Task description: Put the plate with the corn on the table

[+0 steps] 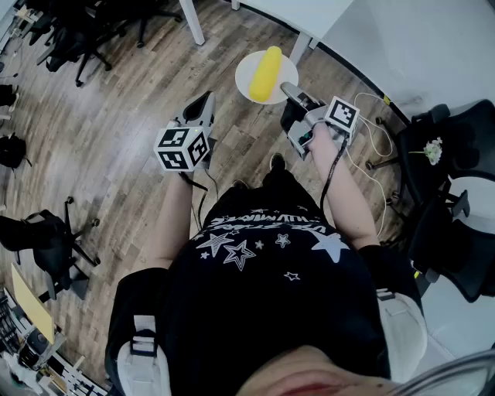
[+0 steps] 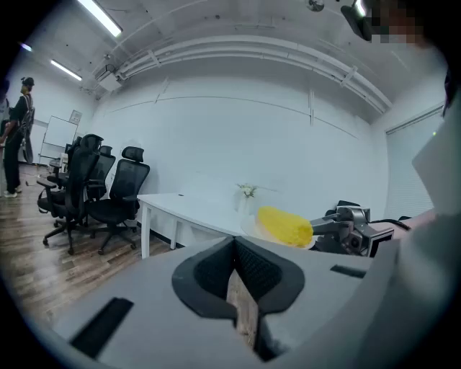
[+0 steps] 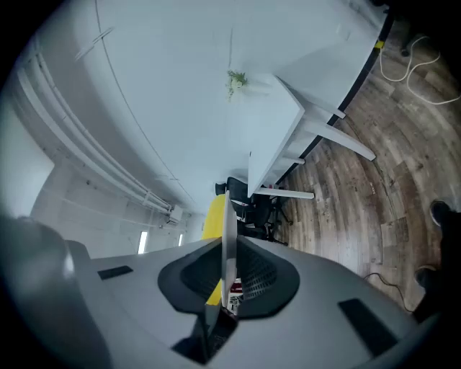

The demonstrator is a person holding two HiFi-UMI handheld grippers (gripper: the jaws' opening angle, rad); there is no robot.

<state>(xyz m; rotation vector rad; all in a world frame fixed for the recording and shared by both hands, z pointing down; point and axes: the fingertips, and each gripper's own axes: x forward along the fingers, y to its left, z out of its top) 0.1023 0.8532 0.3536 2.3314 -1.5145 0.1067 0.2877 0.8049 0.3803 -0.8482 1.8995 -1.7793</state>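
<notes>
Right gripper (image 1: pixel 288 88) is clamped on the near rim of the plate (image 1: pixel 246 74). In the right gripper view the jaws stand only a sliver apart, with the plate (image 3: pixel 226 216) edge-on between the pads. The corn (image 1: pixel 267 73) lies lengthwise on the plate, just ahead of the right gripper's tips, and shows yellow on the left side of the plate edge in the right gripper view (image 3: pixel 213 218). Plate is up in the air, carried by that rim, over the wood floor (image 1: pixel 116 131) and not on the table. White table (image 1: pixel 340 19) is ahead of the right gripper and a bit to its right, apart from the plate. Left gripper (image 1: pixel 204 101) sits to the left of the right gripper, near the plate's left side but not touching it. Its own view shows the jaws (image 2: pixel 234 245) closed together with nothing held, only floor showing through the slit below. From the left gripper, the corn (image 2: pixel 286 225) and plate (image 2: pixel 249 229) are ahead to the right, with the right gripper (image 2: pixel 318 225) behind them. The table (image 2: pixel 187 205) runs ahead of the left gripper with a small plant (image 2: pixel 248 191) on it. Black office chairs (image 2: pixel 119 191) stand ahead-left.
</notes>
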